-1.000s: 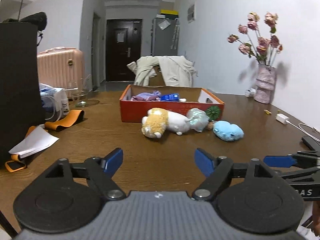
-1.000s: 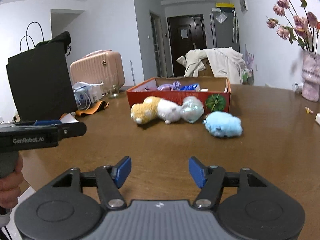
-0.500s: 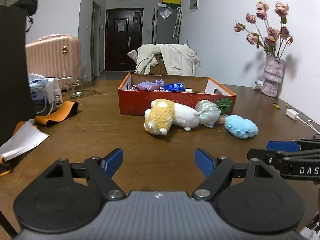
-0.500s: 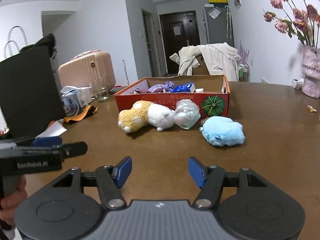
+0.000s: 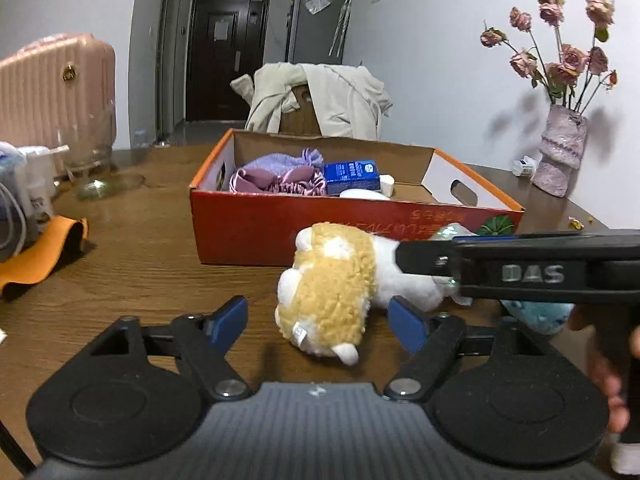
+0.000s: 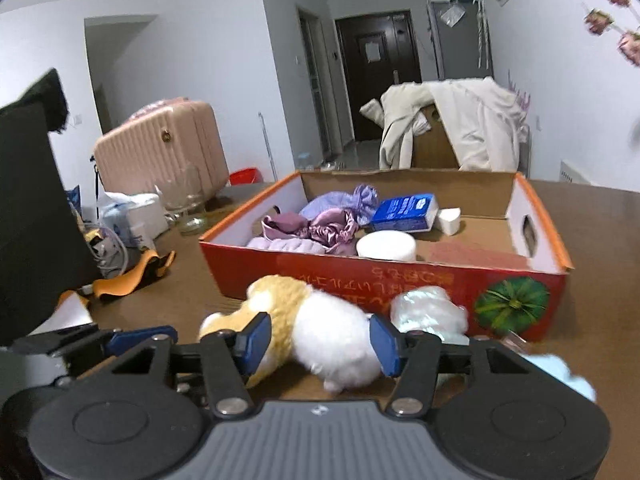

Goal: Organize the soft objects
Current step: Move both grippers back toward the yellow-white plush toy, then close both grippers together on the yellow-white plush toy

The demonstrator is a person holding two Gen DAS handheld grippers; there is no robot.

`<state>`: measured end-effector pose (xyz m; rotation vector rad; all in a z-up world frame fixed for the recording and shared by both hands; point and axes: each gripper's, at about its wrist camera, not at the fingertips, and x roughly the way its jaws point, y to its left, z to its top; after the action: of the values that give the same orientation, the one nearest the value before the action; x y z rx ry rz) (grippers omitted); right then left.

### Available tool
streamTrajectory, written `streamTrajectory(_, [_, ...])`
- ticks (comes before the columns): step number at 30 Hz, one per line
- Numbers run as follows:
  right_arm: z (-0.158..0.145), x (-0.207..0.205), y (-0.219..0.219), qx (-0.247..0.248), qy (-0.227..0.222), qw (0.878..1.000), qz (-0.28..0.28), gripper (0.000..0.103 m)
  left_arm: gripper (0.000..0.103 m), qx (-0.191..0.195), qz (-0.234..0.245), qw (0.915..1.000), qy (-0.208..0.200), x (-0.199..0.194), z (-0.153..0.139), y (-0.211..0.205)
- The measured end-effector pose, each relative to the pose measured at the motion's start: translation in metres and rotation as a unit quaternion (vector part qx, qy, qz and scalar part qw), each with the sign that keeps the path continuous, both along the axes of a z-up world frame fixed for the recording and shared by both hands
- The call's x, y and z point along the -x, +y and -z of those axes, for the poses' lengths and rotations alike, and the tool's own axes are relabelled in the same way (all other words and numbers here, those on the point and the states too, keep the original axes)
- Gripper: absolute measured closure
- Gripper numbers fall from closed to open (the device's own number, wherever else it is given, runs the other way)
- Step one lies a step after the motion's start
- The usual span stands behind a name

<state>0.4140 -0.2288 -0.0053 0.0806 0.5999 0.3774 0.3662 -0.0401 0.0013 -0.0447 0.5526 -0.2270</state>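
A yellow and white plush toy (image 5: 336, 292) lies on the brown table in front of an open red cardboard box (image 5: 280, 224). My left gripper (image 5: 320, 320) is open, with the toy's yellow head between its blue fingertips. My right gripper (image 6: 320, 342) is open around the toy's white body (image 6: 340, 340); I cannot tell if the pads touch it. The right gripper's body crosses the left wrist view (image 5: 520, 268). A crinkled clear bag (image 6: 428, 312) and a light blue plush (image 6: 568, 372) lie to the toy's right. The box (image 6: 360, 276) holds purple cloth, a blue packet and white items.
A vase of dried roses (image 5: 560, 152) stands at the table's far right. An orange band (image 5: 44, 252), white bottles and a glass (image 5: 92, 160) sit at the left, with a black bag (image 6: 32, 216). A pink suitcase (image 6: 160, 152) and a draped chair (image 6: 452, 128) stand beyond.
Both grippers have moved forward to the plush toy. It now sits between their open fingers. The right gripper has come across in front of the left camera.
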Motion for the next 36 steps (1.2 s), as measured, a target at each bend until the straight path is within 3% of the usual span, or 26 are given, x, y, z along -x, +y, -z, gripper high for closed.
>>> streamTrajectory(1, [0.004, -0.007, 0.002, 0.004, 0.008, 1.0, 0.001, 0.049, 0.061, 0.003, 0.007, 0.9999, 0.006, -0.004, 0.002, 0.0])
streamTrajectory(5, [0.013, -0.009, 0.005, 0.012, 0.019, 1.0, -0.006, 0.05, 0.064, 0.015, 0.012, 0.9996, 0.021, 0.0, 0.001, 0.005])
streamTrajectory(9, [0.009, 0.032, 0.003, 0.024, 0.033, 0.999, -0.032, 0.052, 0.064, 0.027, 0.021, 0.9989, 0.032, 0.043, -0.002, 0.011])
streamTrajectory(14, [0.01, 0.112, -0.018, -0.006, 0.05, 0.997, -0.05, 0.054, 0.064, 0.054, 0.042, 0.9964, 0.05, 0.104, -0.001, 0.024])
streamTrajectory(16, [0.008, 0.138, -0.025, -0.015, 0.06, 0.997, -0.055, 0.054, 0.063, 0.048, 0.057, 0.9963, 0.044, 0.123, -0.004, 0.024])
streamTrajectory(19, [-0.003, 0.165, -0.037, -0.035, 0.048, 0.996, -0.063, 0.054, 0.051, 0.027, 0.036, 0.9988, 0.02, 0.136, -0.008, 0.03])
streamTrajectory(22, [-0.008, 0.168, -0.041, -0.025, 0.015, 0.999, -0.045, 0.051, 0.043, 0.026, -0.016, 0.9993, 0.023, 0.129, -0.008, 0.044])
streamTrajectory(25, [-0.003, 0.158, -0.037, -0.027, 0.003, 0.999, -0.038, 0.048, 0.043, 0.036, -0.079, 0.9956, 0.035, 0.124, -0.009, 0.054])
streamTrajectory(34, [0.015, 0.152, -0.005, -0.049, 0.03, 0.995, -0.08, 0.042, 0.038, 0.078, -0.048, 0.9954, 0.025, 0.126, -0.008, 0.061])
streamTrajectory(36, [0.019, 0.155, 0.001, -0.051, 0.036, 0.995, -0.081, 0.041, 0.038, 0.097, -0.042, 0.9934, 0.046, 0.114, -0.004, 0.064])
